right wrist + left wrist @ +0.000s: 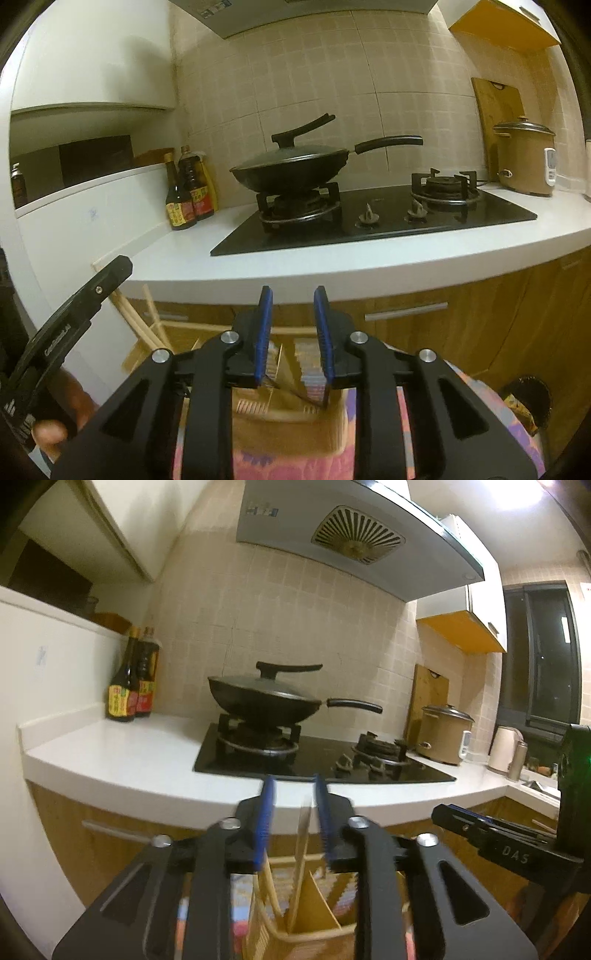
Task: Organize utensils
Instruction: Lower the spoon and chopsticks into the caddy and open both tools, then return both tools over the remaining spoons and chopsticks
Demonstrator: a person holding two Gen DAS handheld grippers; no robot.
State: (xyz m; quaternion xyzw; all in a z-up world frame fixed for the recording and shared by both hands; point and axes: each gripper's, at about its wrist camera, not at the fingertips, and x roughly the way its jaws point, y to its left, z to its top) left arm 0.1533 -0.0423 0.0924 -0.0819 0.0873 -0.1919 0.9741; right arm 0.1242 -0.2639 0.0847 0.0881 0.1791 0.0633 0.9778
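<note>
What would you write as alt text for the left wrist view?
A hand-held gripper with blue pads slightly apart hangs over a wooden utensil holder, a blurred pale stick between the pads. Beyond it, a white counter carries a black stove with a lidded wok and two sauce bottles.

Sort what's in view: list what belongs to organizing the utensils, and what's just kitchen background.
Belongs to the job:
- wooden utensil holder
- chopsticks
- left gripper
- right gripper

Just lying about:
- lidded wok
- sauce bottles
- rice cooker
- cutting board
- kettle
</note>
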